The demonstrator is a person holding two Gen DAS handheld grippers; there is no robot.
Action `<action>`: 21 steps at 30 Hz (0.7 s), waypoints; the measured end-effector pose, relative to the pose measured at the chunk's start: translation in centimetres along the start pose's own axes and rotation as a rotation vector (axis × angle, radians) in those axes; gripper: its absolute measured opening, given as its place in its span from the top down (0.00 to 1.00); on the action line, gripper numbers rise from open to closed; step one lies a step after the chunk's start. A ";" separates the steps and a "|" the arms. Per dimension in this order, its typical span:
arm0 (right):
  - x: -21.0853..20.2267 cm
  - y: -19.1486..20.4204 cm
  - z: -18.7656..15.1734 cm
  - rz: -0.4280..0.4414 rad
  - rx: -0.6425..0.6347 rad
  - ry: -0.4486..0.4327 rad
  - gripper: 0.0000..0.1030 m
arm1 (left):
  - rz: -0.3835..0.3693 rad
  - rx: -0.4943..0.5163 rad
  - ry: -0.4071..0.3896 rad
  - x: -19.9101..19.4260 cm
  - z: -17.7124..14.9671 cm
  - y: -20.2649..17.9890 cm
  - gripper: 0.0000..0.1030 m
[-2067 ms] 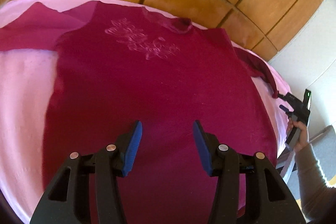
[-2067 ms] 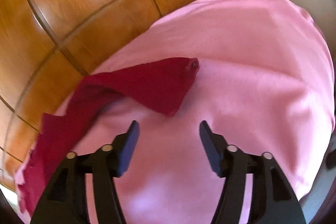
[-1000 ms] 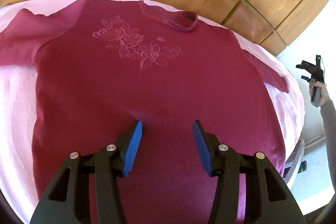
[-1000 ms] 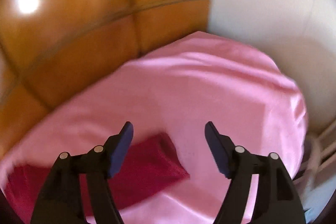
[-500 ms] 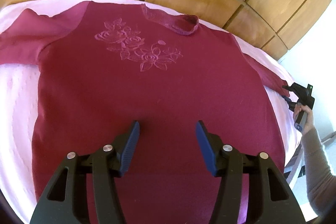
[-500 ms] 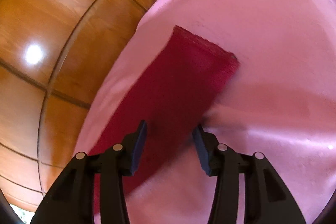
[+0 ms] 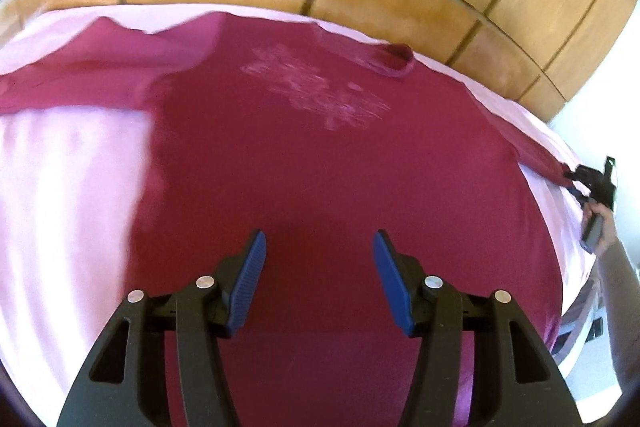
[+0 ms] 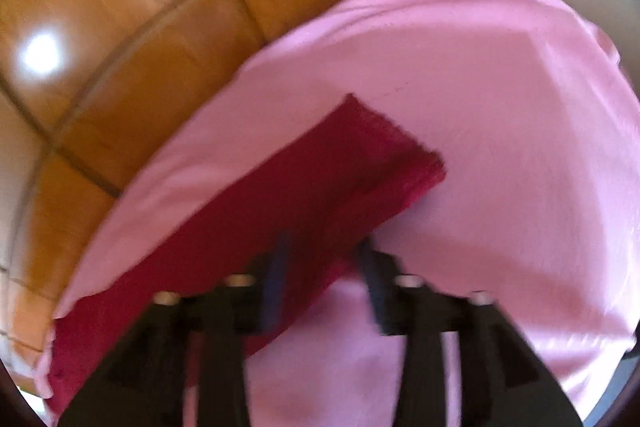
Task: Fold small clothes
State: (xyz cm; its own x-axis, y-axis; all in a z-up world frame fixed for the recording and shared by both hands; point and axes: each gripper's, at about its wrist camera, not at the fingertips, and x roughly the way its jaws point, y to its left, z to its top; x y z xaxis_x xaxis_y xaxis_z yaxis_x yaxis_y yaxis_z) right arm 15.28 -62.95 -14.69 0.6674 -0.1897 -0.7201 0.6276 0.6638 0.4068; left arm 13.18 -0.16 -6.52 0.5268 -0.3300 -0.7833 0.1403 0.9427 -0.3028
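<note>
Our left hand-held gripper [image 7: 318,267] hovers wide open and empty over the hem of the maroon sweater [image 7: 320,163], spread flat on the pink bed sheet [image 7: 60,187]. Farther right, our right hand-held gripper [image 8: 322,279] straddles the sleeve [image 8: 320,187]; blur hides whether it grips.

Black plastic frames with round silver screws are seen on the left gripper [image 7: 319,259]; its jaws are lined with ribbed blue pads [image 7: 249,279]. A grey sleeve [image 7: 618,291] is worn.

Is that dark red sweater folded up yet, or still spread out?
Still spread out. The sweater lies flat, front up, on the pink sheet, both sleeves stretched sideways; the right gripper is at one sleeve end.
</note>
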 end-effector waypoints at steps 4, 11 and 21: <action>-2.9 3.4 -4.3 0.214 -0.118 0.112 0.57 | 0.061 -0.082 -0.028 -2.1 -1.0 3.6 0.47; -6.6 10.0 -17.6 0.505 -0.371 0.432 0.55 | 0.145 -0.119 -0.005 -4.2 -3.6 7.8 0.47; -11.5 11.6 -25.0 0.399 -0.624 0.437 0.92 | 0.096 0.024 0.012 -5.5 -7.3 6.7 0.93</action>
State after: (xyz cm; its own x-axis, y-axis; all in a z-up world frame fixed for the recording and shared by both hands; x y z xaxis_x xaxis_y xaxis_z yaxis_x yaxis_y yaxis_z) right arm 4.83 -34.97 -15.74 0.4965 0.3528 -0.7931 -0.0422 0.9224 0.3839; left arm 5.12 7.55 -8.20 0.5288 -0.2388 -0.8144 0.1103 0.9708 -0.2131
